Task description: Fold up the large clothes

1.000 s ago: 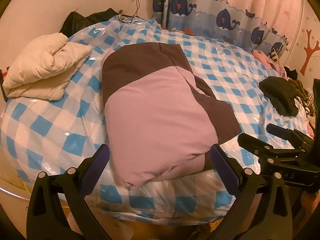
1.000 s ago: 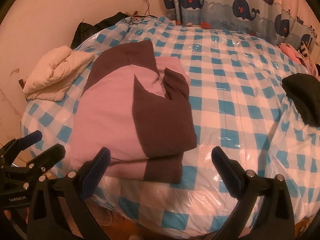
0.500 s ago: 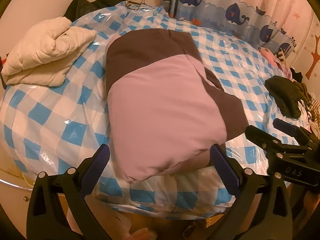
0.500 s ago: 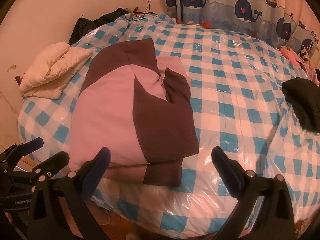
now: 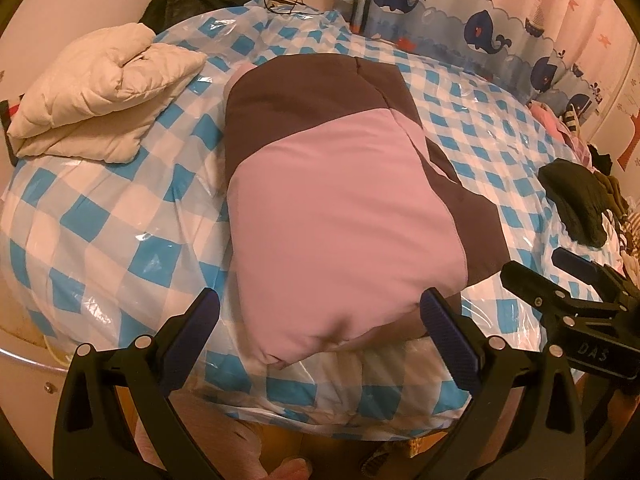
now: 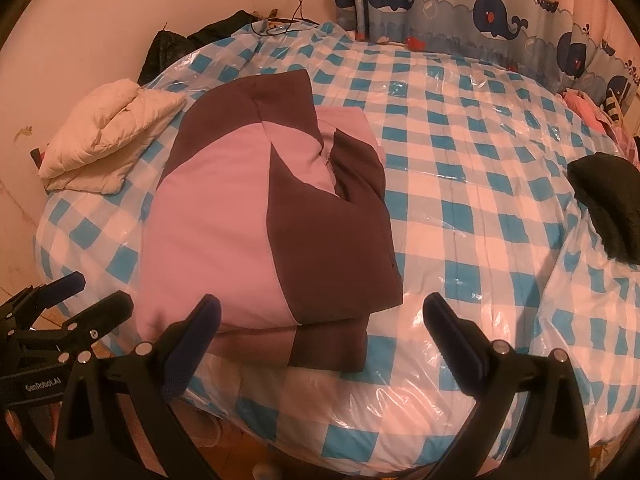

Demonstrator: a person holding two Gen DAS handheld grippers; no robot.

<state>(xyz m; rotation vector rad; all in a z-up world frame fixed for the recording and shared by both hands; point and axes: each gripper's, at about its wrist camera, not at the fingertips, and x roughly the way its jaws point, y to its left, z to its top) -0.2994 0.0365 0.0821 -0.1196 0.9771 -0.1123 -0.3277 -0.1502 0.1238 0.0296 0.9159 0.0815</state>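
Note:
A large pink and dark brown garment (image 5: pixel 336 216) lies folded into a thick bundle on the blue-and-white checked bed (image 5: pixel 100 216); it also shows in the right wrist view (image 6: pixel 256 224). My left gripper (image 5: pixel 320 332) is open and empty, just short of the bundle's near pink edge. My right gripper (image 6: pixel 320 332) is open and empty, just short of the bundle's near brown corner. The right gripper shows at the right of the left wrist view (image 5: pixel 560 280), and the left gripper at the left of the right wrist view (image 6: pixel 68 300).
A folded cream quilted jacket (image 5: pixel 100 92) lies at the bed's left edge. A dark garment (image 5: pixel 576 204) and a pile of clothes lie at the right. A black item (image 6: pixel 192 40) sits by the wall behind. A whale-print curtain (image 6: pixel 480 4) hangs at the back.
Both grippers have moved forward and slightly up over the bed edge, so the bundle appears larger and closer. Both stay open. The garment has not moved.

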